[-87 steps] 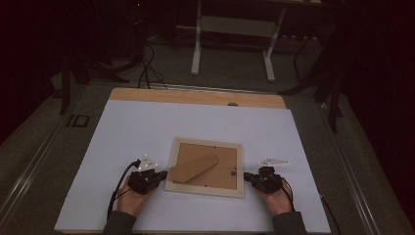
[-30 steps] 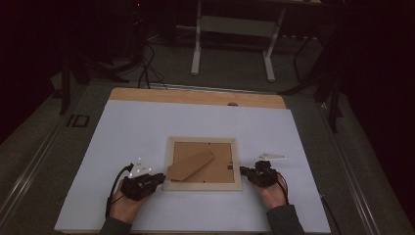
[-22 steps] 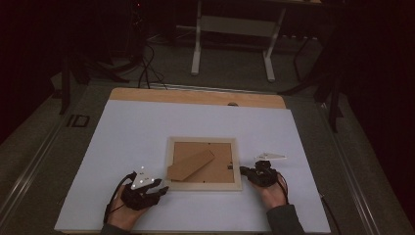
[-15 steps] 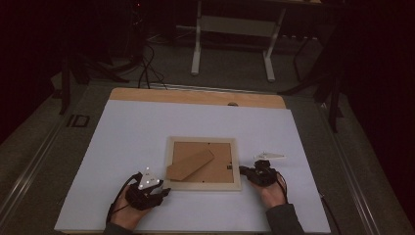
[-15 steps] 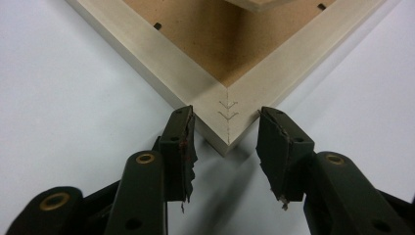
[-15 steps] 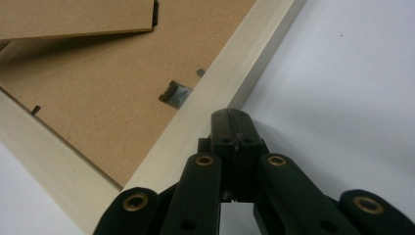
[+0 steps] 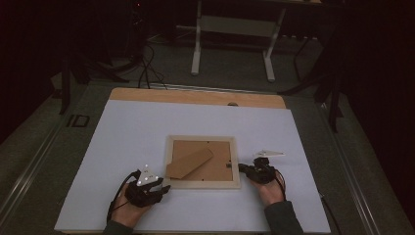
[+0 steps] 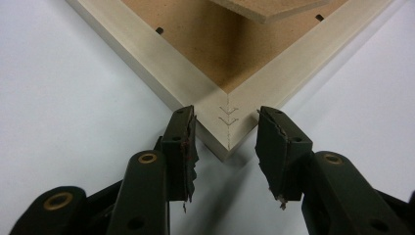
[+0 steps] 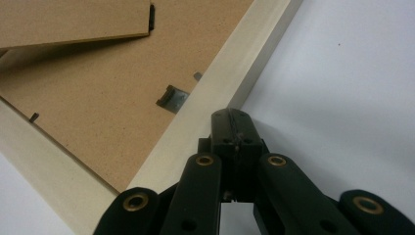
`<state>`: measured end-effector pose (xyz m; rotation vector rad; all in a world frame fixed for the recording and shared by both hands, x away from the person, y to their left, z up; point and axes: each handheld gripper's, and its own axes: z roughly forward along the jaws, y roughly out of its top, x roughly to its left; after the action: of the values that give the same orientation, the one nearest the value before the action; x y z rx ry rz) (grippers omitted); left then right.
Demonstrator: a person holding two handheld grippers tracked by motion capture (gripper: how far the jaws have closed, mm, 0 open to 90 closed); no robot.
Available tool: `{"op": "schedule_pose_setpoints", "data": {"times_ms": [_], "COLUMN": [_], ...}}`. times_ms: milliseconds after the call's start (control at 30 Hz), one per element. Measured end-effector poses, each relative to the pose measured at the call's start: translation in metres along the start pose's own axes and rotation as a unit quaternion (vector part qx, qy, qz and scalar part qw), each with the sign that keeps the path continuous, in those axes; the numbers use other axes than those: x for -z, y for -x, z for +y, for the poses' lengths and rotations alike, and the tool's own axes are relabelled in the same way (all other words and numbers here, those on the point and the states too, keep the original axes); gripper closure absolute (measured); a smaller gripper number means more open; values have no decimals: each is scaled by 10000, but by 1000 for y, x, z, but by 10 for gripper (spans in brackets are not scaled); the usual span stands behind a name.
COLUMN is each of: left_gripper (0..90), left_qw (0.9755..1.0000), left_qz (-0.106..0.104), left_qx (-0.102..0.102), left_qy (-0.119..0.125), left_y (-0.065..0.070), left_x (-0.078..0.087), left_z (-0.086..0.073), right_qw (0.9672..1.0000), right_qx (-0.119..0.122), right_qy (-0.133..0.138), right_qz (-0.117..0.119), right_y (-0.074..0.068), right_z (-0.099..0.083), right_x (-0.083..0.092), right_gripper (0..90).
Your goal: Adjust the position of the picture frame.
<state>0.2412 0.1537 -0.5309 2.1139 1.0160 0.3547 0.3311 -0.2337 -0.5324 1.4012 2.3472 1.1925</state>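
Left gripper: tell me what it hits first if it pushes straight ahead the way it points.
The left gripper, its jaws open after just widening, points at the picture frame's near corner. That corner sits just between the jaw tips, so it would likely meet it first, though the exact gap is unclear.

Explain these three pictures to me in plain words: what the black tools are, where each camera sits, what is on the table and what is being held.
No robot here: a person holds a black two-jaw hand gripper in each hand. The high view looks down from above the person's side. It shows the left gripper and the right gripper at either side of a pale wooden picture frame lying face down on the white table sheet. Its brown fibreboard back carries a stand flap.

The other two pictures come from cameras riding on the grippers. In the left gripper view the jaws have just been opening and stand apart around the frame's corner, pads not pressing it. In the right gripper view the jaws are shut, tips resting on the frame's edge. Nothing is held.
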Motion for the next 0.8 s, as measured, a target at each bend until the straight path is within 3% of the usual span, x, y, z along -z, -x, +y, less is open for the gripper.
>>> {"op": "schedule_pose_setpoints", "data": {"times_ms": [800], "left_gripper": [614], "left_qw": [9997], "left_qz": [97], "left_qx": [216], "left_qy": [54], "left_y": [-13], "left_x": [-5], "left_z": [5], "right_qw": [10000], "right_qx": [-15], "right_qy": [35], "right_qz": [59], "right_y": [5], "right_z": [12], "right_x": [-12], "right_gripper": [900]}}
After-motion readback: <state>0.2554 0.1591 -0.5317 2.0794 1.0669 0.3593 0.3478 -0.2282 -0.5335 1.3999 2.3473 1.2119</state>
